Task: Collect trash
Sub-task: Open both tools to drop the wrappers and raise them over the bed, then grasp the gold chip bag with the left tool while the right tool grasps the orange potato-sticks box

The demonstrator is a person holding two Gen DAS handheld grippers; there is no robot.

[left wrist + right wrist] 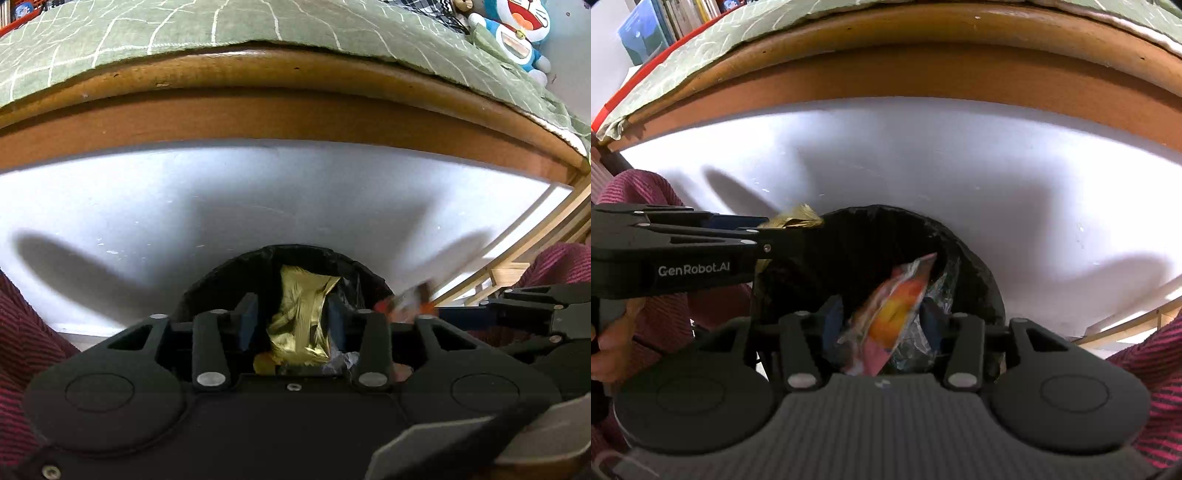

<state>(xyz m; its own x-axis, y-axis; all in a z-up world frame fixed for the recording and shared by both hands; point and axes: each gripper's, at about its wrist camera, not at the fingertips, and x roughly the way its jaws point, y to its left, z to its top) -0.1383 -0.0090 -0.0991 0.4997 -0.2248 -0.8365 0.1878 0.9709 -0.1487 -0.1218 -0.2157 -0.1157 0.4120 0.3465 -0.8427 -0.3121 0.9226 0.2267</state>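
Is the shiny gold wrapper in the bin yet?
Not yet. The gold wrapper sits between the left hand-held gripper's fingers, above the open black-lined bin.

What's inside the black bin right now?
The black bin has a black liner; clear crumpled plastic shows near its rim. The orange wrapper and gold wrapper in the tongs cover the rest.

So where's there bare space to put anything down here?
The white floor is bare between the bed's wooden frame and the black-lined bin. It is crowded at the bin mouth: both sets of fingers hold wrappers there, gold on the left, orange on the right.
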